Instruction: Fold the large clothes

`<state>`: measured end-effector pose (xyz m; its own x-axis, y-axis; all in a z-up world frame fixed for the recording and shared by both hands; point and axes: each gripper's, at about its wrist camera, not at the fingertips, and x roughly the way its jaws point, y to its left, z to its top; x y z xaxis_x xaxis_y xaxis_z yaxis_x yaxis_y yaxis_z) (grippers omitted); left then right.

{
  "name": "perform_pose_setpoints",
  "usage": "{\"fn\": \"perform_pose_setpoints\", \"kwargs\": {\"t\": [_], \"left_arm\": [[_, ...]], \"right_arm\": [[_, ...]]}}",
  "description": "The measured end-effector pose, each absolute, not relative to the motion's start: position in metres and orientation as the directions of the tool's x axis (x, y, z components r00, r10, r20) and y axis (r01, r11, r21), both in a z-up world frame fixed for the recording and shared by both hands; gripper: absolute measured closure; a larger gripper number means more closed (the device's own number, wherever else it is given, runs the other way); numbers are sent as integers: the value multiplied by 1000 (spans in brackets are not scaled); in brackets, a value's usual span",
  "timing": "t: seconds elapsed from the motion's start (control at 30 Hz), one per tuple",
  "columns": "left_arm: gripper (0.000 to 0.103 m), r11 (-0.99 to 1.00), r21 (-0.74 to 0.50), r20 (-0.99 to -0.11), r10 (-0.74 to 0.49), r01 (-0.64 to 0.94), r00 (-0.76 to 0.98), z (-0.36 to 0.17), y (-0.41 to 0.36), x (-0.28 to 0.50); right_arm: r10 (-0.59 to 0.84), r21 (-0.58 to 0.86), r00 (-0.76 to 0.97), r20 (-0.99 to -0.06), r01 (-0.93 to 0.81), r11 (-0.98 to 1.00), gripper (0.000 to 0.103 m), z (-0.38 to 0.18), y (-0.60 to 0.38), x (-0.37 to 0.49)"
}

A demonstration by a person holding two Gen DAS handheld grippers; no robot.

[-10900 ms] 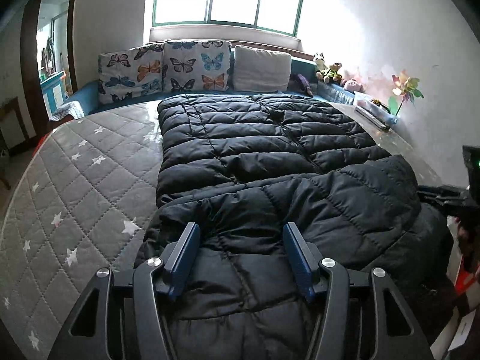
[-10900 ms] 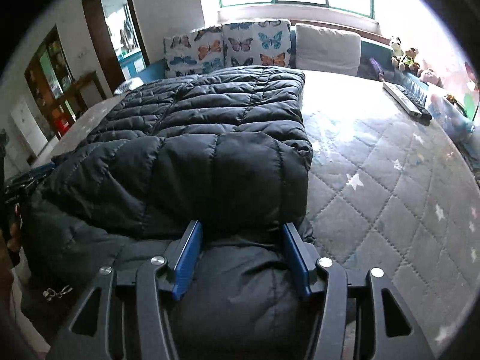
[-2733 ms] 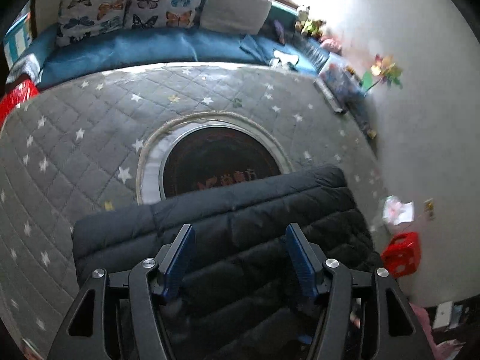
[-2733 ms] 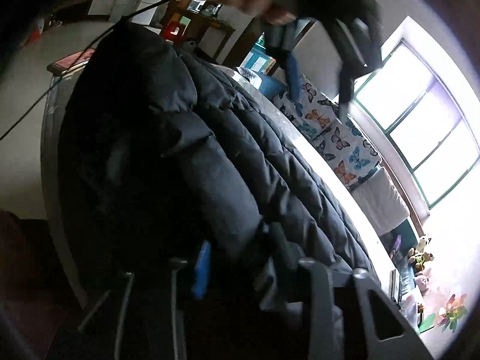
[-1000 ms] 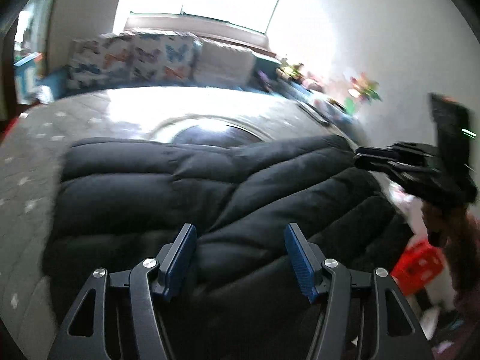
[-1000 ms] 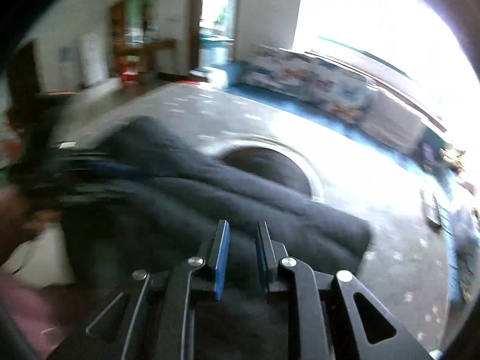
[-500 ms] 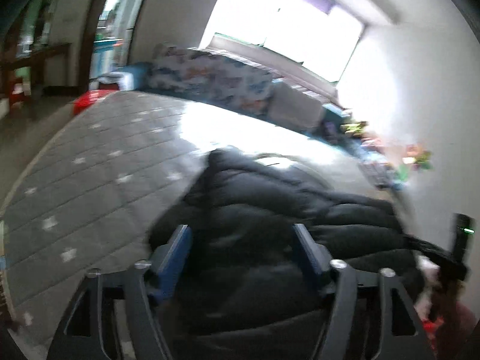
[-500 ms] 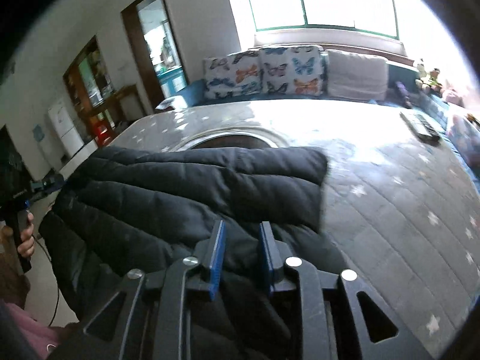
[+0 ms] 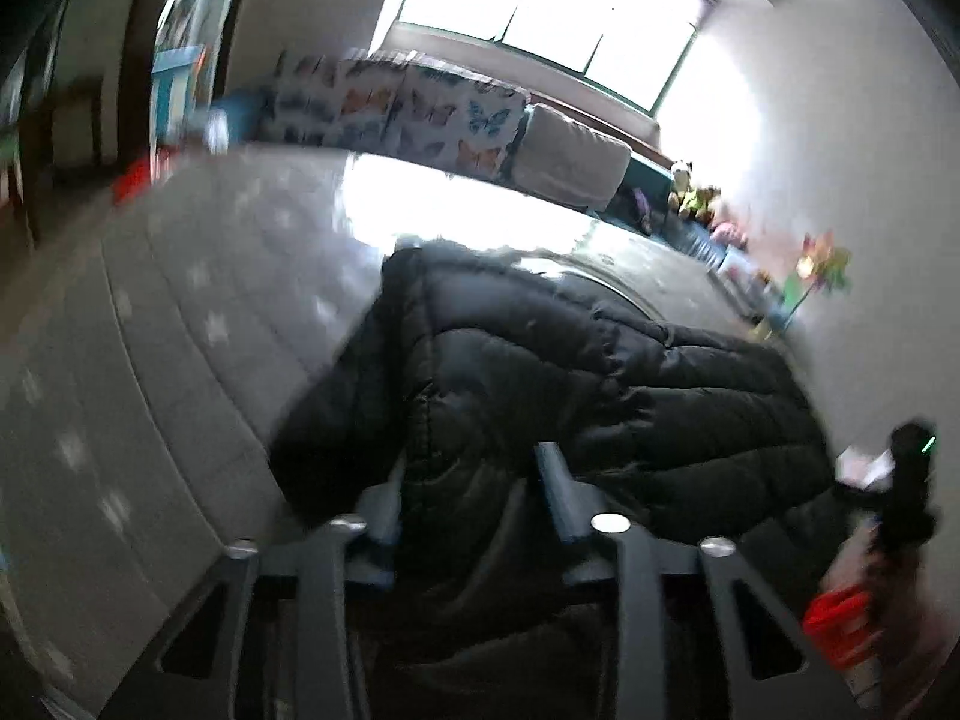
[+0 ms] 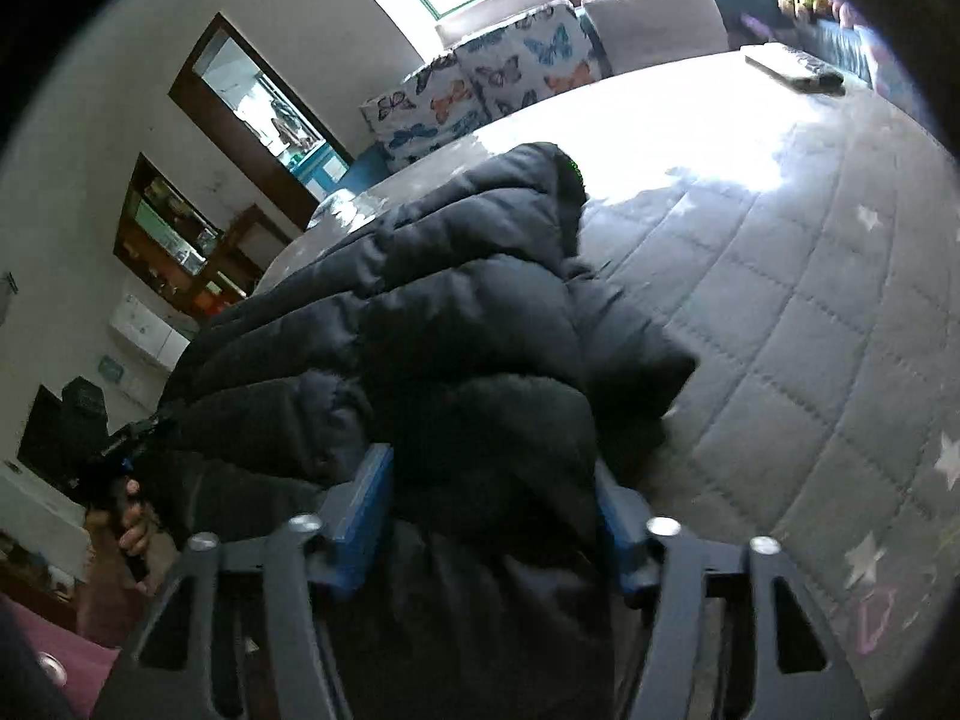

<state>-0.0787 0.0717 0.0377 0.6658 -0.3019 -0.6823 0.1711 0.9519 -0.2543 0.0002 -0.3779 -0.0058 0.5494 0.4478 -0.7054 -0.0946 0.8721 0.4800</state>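
Mid-fold on the bed: coat bunched at the near edge, left gripper closing over its quilting, right gripper opening around a thick fold; next, probably regripping both ends and squaring the bundle.

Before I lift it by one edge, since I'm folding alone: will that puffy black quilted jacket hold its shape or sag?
The puffy black quilted jacket will probably sag: it already slumps in soft mounds on the grey star-quilted mattress. Its puffed panels suggest it is light for its bulk. The smooth shell may slide between the pads, so grip deep.
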Motion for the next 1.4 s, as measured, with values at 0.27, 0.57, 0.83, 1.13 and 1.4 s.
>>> {"fn": "perform_pose_setpoints", "kwargs": {"t": [0.27,0.57,0.83,1.13,1.4], "left_arm": [[83,949,-238,-672,-313,205,671,71,85,-67],[65,926,-355,-697,-352,125,625,27,117,-61],[40,967,-222,-636,-239,123,734,109,125,-95],[33,921,-225,-589,-389,318,708,162,61,-47],[34,925,-269,-692,-380,269,614,83,47,28]], "right_arm": [[362,291,619,-698,-217,932,83,48,-331,-20],[398,417,585,-707,-111,902,74,-10,-359,-9],[168,90,670,-723,-149,985,68,62,-335,-1],[171,-1,754,-634,-223,975,59,68,-284,47],[131,49,725,-676,-134,990,59,20,-302,88]]}}
